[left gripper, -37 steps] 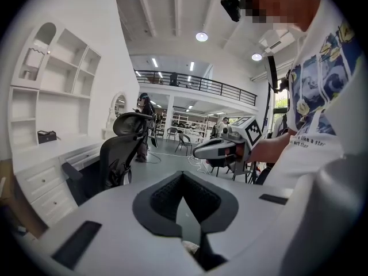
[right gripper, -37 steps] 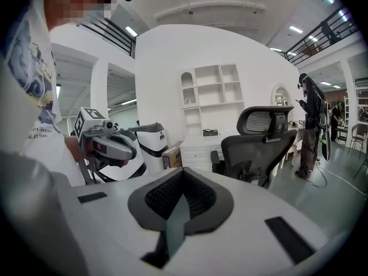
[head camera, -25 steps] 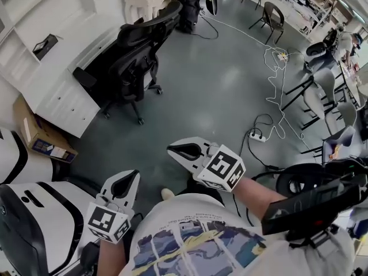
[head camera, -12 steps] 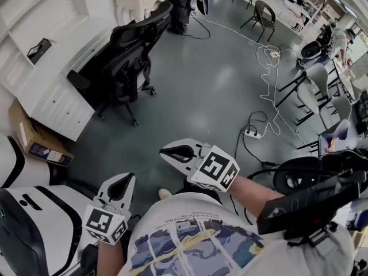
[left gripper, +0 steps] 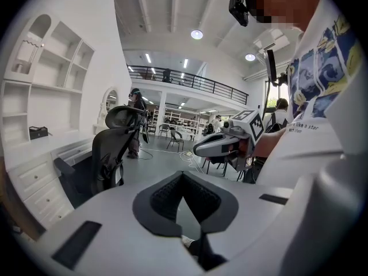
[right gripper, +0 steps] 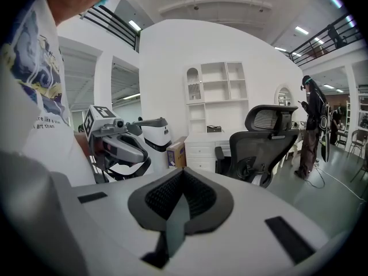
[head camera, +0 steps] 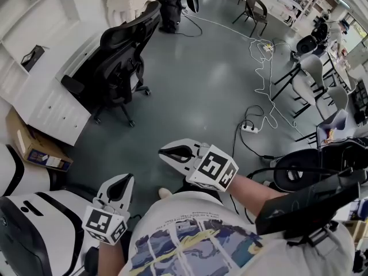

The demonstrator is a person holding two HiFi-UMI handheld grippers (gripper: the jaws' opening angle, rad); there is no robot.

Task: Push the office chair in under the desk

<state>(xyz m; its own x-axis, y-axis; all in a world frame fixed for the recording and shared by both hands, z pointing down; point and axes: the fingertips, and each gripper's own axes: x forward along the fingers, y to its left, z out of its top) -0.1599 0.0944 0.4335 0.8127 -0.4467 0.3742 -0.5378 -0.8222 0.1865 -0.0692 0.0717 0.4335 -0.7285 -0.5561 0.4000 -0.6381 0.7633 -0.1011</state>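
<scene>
The black office chair stands on the grey floor, pulled out from the white desk with its back toward the room. Both grippers hover close to the person's body, well short of the chair. My left gripper is shut with nothing in it, and so is my right gripper. In the left gripper view the chair is far ahead at the left, with the right gripper alongside. In the right gripper view the chair stands before the desk.
A cardboard box sits on the floor beside the desk. A large white machine is at the lower left. A power strip with cables lies on the floor to the right, near other chairs. A person stands beyond the chair.
The head view has shifted a little, so the chair and desk now sit further up and left in it. Both grippers stay shut and hardly move.
</scene>
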